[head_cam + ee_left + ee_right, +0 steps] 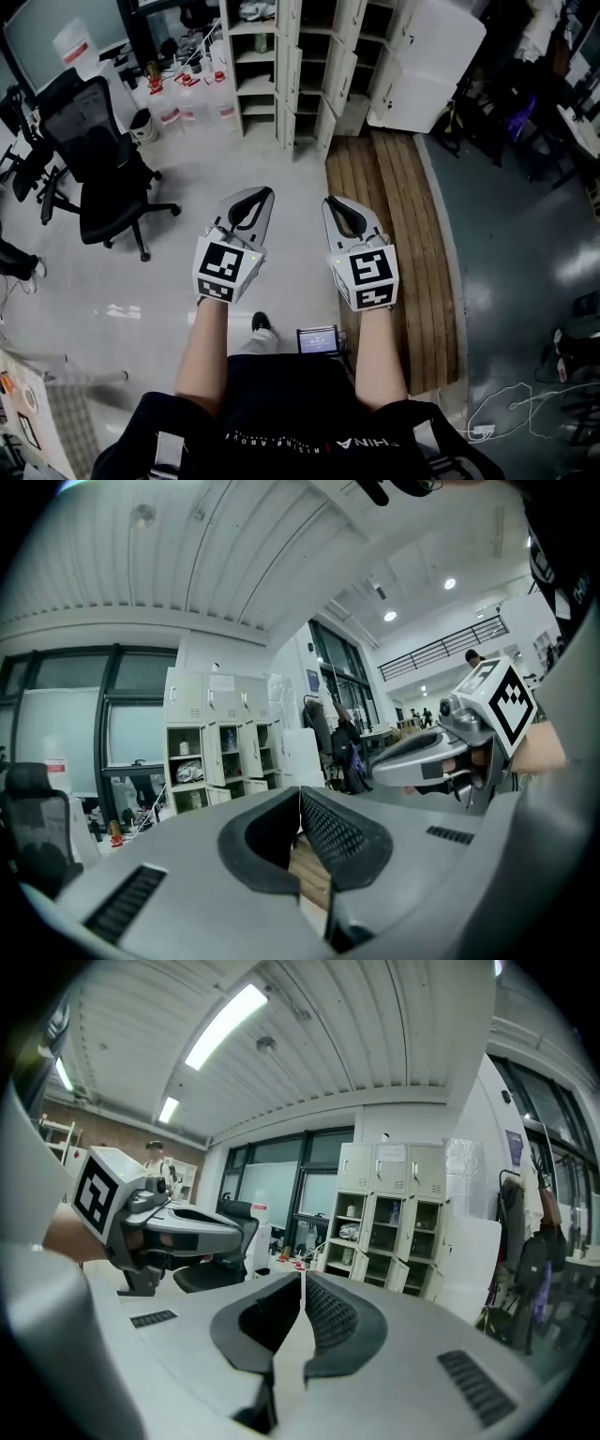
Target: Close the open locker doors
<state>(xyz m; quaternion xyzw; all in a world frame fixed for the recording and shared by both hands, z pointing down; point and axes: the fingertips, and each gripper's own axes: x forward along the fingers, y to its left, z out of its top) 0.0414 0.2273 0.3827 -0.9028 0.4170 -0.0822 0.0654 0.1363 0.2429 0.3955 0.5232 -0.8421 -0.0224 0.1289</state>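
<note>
The lockers [281,66] stand at the far end of the floor [234,169], well ahead of the person and well apart from both grippers; they are a white block of stacked compartments, and several locker doors [339,77] hang open, swung out toward the room, with shelves and a few small things visible inside. The left gripper [261,197] is held out in front of the body at the left, its jaws pressed together with nothing between them; the right gripper [333,202] is held level with it just to the right, its jaws also closed and holding nothing. The two grippers sit side by side, near each other but not touching, both pointing toward the lockers; each shows in the other's gripper view, off to the side. A black office chair [103,159] stands on the floor to the left, clear of the lockers; a strip of wooden boards [394,234] runs along the floor under and beyond the right gripper, reaching up to the foot of the lockers; a large white cabinet [427,70] leans tilted just to the right of the lockers.
</note>
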